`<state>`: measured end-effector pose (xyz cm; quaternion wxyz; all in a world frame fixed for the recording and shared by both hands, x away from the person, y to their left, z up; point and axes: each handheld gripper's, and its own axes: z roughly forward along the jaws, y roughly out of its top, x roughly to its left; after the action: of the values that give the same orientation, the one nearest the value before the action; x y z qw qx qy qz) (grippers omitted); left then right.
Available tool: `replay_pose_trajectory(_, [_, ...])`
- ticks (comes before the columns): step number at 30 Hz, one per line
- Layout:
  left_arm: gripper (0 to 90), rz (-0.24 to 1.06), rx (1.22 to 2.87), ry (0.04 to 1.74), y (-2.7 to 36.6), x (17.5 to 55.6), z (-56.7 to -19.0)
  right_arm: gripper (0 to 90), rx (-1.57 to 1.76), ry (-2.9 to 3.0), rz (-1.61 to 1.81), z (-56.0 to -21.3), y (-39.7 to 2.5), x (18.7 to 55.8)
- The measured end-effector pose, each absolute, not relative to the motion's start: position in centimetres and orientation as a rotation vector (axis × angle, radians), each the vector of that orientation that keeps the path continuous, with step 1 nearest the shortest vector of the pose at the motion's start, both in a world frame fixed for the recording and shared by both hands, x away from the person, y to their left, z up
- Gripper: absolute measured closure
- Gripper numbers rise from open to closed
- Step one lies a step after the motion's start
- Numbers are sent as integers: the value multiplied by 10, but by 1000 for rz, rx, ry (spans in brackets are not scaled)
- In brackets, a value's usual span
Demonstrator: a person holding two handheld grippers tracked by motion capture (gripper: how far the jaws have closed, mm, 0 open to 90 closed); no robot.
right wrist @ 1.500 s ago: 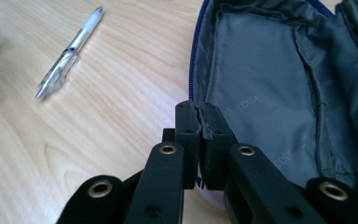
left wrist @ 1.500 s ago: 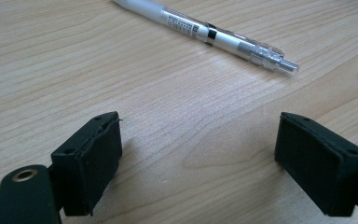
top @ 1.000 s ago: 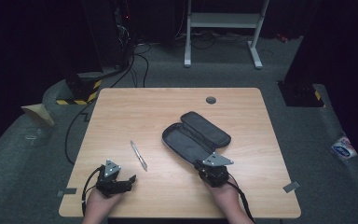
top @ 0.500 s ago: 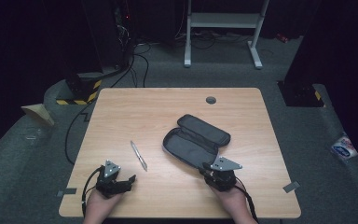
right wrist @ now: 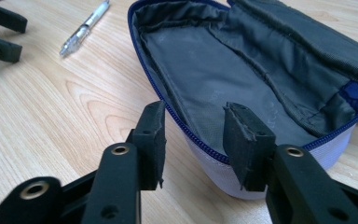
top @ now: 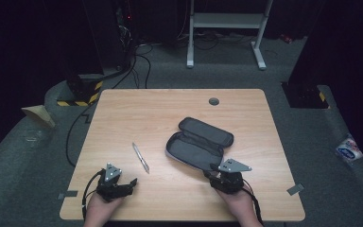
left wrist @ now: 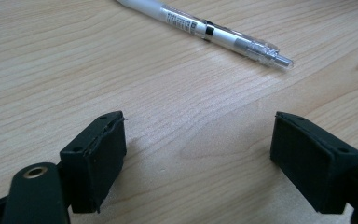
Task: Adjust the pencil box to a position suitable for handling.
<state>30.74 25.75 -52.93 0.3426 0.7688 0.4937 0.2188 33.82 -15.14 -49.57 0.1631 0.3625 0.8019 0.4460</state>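
In the high view, the worktop point(top: 137, 109) is a pale wooden rectangle in the middle of the frame, with dark floor on every side. A pen point(top: 141, 157) lies left of centre, well clear of every edge. An open pencil case point(top: 198, 144) lies right of centre, its lid folded back toward the upper right. The far half of the worktop is bare except for a round cable hole point(top: 213, 101) near the far edge. The left hand-held gripper point(top: 131, 182) sits at the lower left, close to the near edge and below the pen. The right hand-held gripper point(top: 208, 174) sits at the lower right, at the near end of the pencil case.

In the left gripper view, the jaws stand wide apart over bare wood, holding nothing. The pen point(left wrist: 205, 29) lies across the top of the frame, apart from them, tip to the right. Its barrel has small print, too fine to read.

In the right gripper view, the jaws are partly open astride the near rim of the pencil case point(right wrist: 223, 79), which has a blue zip edge; whether they touch it I cannot tell. The pen point(right wrist: 85, 28) and the left hand-held gripper point(right wrist: 0, 32) show at the upper left.
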Motion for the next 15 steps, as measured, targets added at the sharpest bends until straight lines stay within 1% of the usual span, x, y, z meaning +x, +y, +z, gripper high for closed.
replay_pose_trajectory(1, [185,568,1999,1283,258,308,-529,550,1045,2276,1288,-493,-153,338])
replay_pose_trajectory(9, [185,569,1999,1282,257,308,-529,499,1067,2202,1346,-480,-159,339])
replay_pose_trajectory(11, [185,568,2000,1283,257,308,-529,463,1108,2135,1333,-479,-165,341])
replay_pose_trajectory(14, [185,567,2000,1283,257,308,-529,441,1136,2109,1311,-480,-168,344])
replay_pose_trajectory(15, [185,567,2000,1283,257,308,-529,409,1178,2071,1271,-481,-172,347])
